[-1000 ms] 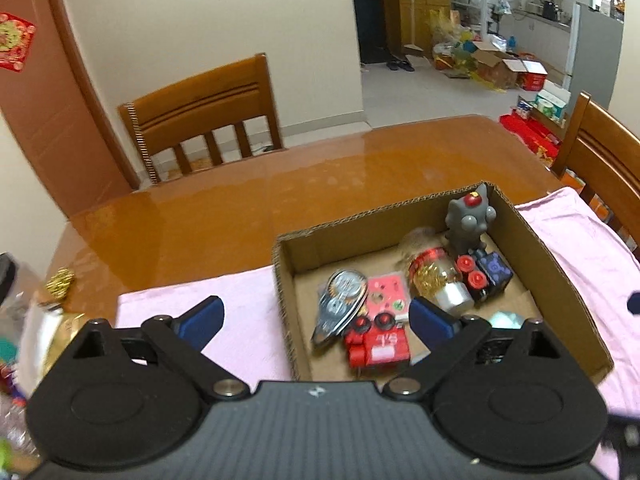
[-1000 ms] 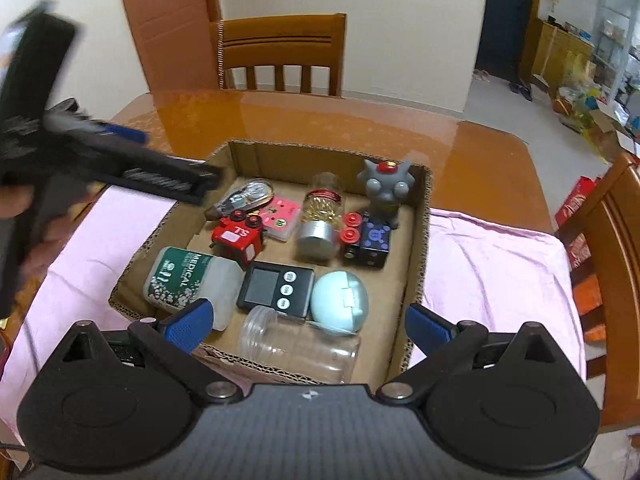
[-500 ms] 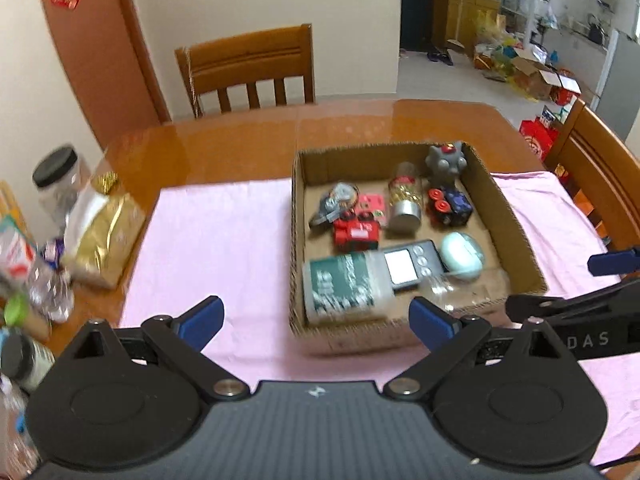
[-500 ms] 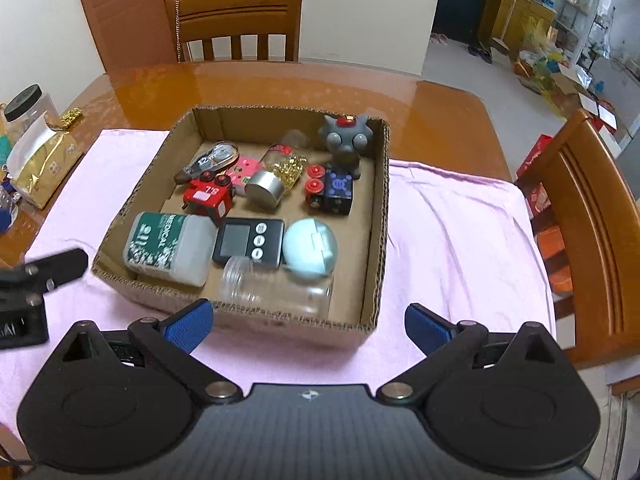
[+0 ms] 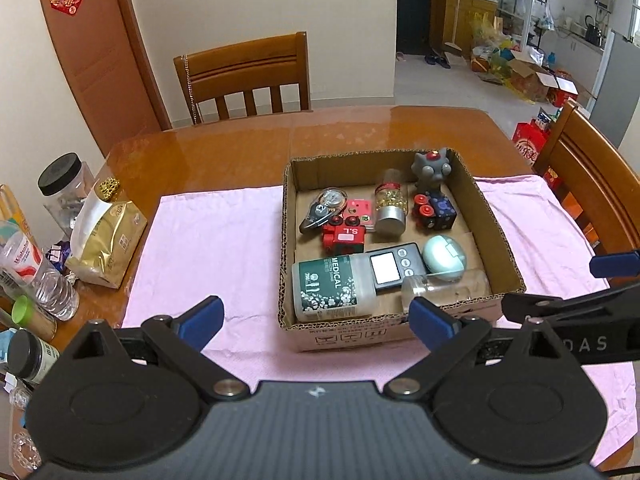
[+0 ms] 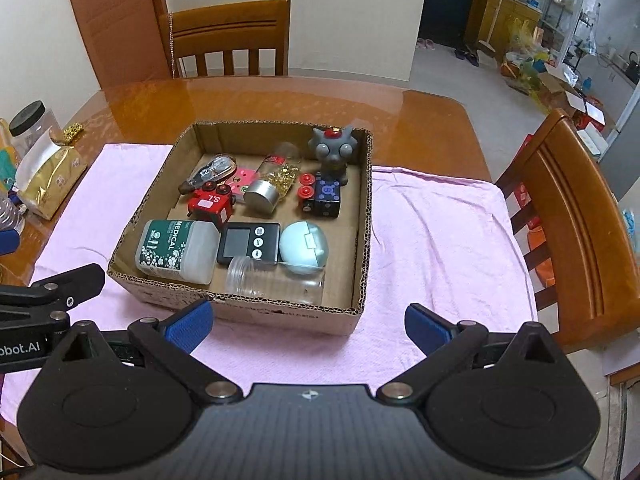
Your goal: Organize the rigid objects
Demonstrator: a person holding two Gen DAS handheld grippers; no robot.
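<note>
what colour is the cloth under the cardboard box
Pale pink. The cloth spreads under the cardboard box; it shows best in the right wrist view.

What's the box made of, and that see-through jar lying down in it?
The box looks like brown corrugated cardboard: matte, with wavy ridges along its cut edges. The jar looks like clear plastic, maybe glass: you see the cardboard through it, and it shines slightly.

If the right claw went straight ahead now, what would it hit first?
Probably the near wall of the cardboard box, then the clear jar lying just behind it; depth is uncertain. The right claw is open.
</note>
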